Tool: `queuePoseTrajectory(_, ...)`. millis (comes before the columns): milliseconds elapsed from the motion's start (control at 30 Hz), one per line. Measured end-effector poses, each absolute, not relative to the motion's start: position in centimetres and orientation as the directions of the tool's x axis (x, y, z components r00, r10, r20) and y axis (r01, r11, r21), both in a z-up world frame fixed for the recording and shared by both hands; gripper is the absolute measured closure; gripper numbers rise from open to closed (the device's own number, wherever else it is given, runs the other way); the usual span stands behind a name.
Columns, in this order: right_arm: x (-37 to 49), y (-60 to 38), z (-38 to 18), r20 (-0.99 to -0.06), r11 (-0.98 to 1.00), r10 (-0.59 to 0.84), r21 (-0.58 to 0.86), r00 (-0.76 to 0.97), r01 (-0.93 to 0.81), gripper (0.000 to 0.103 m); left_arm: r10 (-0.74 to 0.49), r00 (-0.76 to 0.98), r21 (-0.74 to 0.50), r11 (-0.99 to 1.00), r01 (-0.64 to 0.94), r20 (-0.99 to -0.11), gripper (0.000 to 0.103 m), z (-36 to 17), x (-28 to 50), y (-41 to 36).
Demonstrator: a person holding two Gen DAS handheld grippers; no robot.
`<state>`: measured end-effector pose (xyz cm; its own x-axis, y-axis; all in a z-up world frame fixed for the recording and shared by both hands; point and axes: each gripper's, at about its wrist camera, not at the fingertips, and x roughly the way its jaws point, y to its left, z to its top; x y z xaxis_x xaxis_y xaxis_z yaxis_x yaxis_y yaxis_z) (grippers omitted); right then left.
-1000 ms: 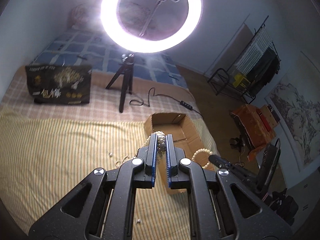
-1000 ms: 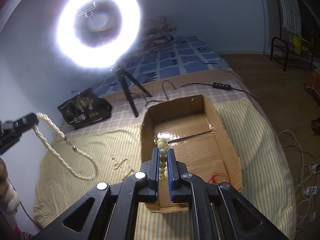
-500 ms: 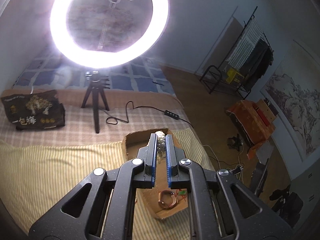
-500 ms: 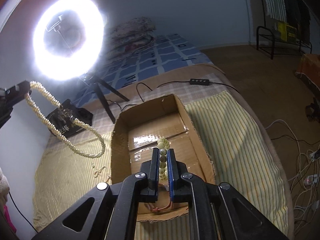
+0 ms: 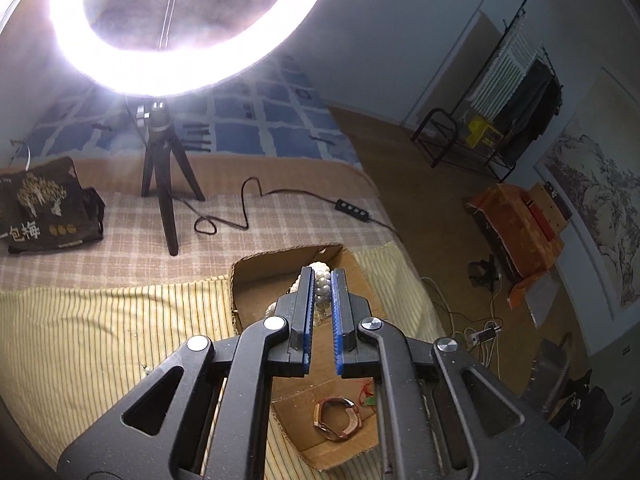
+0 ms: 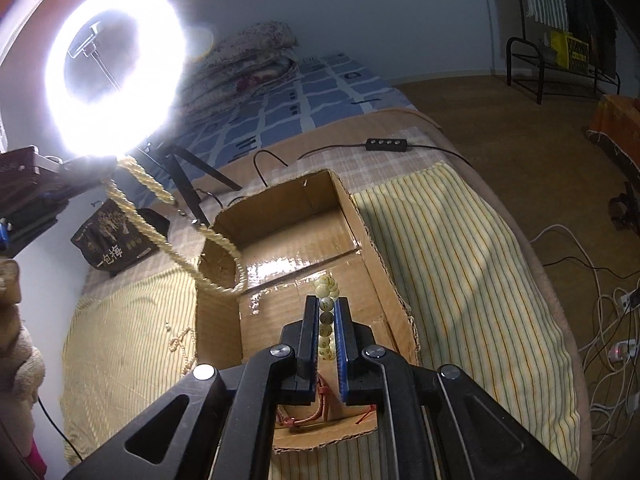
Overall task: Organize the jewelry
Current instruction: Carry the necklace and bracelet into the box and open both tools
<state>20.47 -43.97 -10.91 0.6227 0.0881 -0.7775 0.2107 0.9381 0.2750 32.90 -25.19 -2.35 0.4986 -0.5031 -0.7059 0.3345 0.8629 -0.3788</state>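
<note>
1. A bed [image 6: 460, 280] with a yellow striped cover carries an open cardboard box [image 6: 360, 240].
2. A lit ring light [image 5: 172, 28] stands on a tripod behind the box.
3. The left gripper [image 5: 321, 280] is clamped on a pearl necklace [image 6: 160, 236], whose loop hangs over the box's left wall.
4. The right gripper [image 6: 327, 306] pinches a pale bead bracelet [image 6: 326, 312] above the box.
5. A brown bangle [image 5: 338, 418] lies inside the box.

You can read large pale Chinese characters, "一包梅", on the dark bag [image 5: 44, 204] lying just left of the ring light's tripod [image 5: 164, 184]; the same characters show on that bag [image 6: 120, 246] in the right wrist view. Above them sits a pale tree picture and beside them a row of small gold round seals, too small to read.
</note>
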Motion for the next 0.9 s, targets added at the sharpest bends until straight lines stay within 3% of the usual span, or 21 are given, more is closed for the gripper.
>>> queuePoseTrajectory(433,21.2,-43.5,-12.9,-0.815,0.945,0.081,0.245,0.574,0.214,0.097,-0.46,0.456,-0.346,0.884,0.315,-0.762,0.097,-6.4,34.1,-26.0)
queuePoseTrajectory(533,21.3,-43.3,-13.1,-0.818,0.948,0.073,0.234,0.571,0.215,0.091,-0.456,0.45,-0.338,0.885,0.319,-0.768,0.097,-6.8,34.1,-26.3)
queuePoseTrajectory(600,21.3,-43.3,-13.0,-0.816,0.948,0.072,0.234,0.573,0.215,0.079,-0.46,0.442,-0.343,0.882,0.322,-0.77,0.097,-7.0,34.1,-26.4)
queuePoseTrajectory(900,21.0,-43.1,-12.9,-0.82,0.952,0.059,0.218,0.57,0.215,0.077,-0.46,0.451,-0.331,0.881,0.337,-0.765,0.097,-6.6,33.8,-26.3)
